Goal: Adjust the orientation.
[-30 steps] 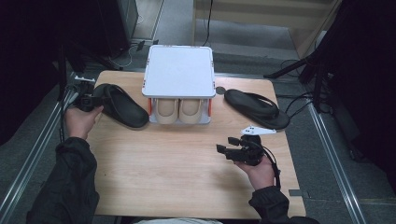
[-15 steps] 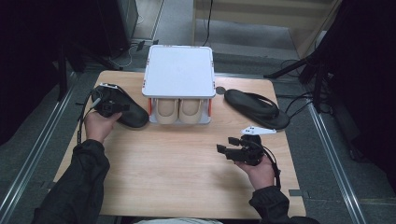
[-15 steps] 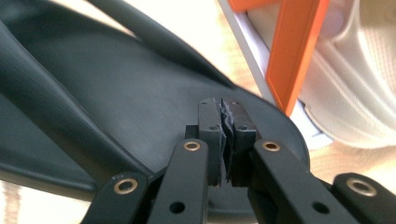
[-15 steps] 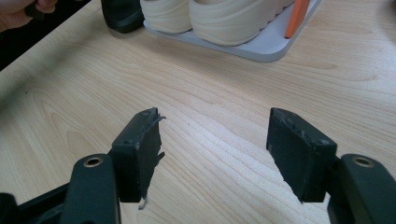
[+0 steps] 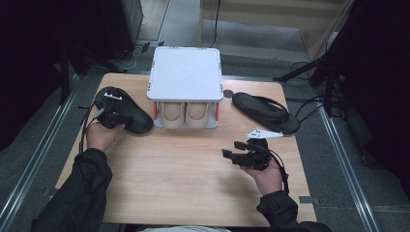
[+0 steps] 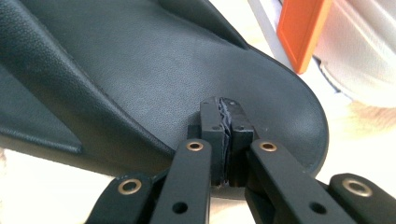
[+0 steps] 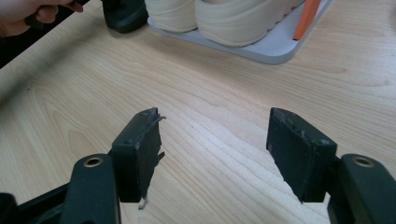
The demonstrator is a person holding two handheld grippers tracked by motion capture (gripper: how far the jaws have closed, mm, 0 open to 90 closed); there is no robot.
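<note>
No text, label, brand or number could be read anywhere. The black sandal [image 5: 126,112] was plain. The white rack [image 5: 186,80] bore no markings either.

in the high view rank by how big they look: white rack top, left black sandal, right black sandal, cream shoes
1. white rack top
2. left black sandal and right black sandal: look alike; the left gripper covers part of one
3. cream shoes, mostly hidden

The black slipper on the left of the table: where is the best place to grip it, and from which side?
Probably the black slipper is best gripped at its thin sole edge, coming from the person's side. It lies flat, and that rounded rim faces the left hand-held gripper, whose jaws stand shut above it.
</note>
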